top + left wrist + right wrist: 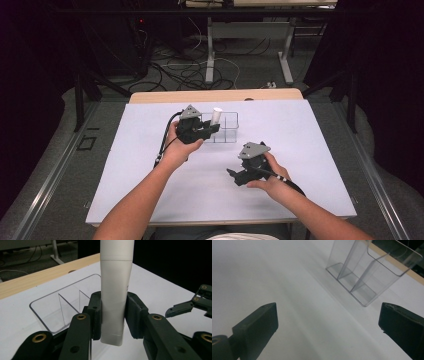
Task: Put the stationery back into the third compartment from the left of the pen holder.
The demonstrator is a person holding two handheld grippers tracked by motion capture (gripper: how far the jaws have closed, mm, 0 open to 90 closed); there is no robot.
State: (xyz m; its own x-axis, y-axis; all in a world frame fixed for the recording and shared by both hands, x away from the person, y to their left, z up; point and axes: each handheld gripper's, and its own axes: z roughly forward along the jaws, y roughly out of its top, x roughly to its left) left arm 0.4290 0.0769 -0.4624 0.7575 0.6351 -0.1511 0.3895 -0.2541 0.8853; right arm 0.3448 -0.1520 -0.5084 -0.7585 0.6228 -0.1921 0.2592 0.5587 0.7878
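The high view looks down from above the near side of the table [150, 190]. Each gripper view sits very close, looking along its own jaws. All three see the clear box [227, 131] [50, 312] [364, 272].

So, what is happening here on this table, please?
A person works at a white table with a gripper in each hand. The left gripper is shut on a white tube and holds it upright beside a clear plastic organizer with divided compartments. From these views I cannot tell whether the tube is over a compartment. The right gripper is open, with nothing between its jaws, above the bare table nearer the person, pointing toward the organizer.
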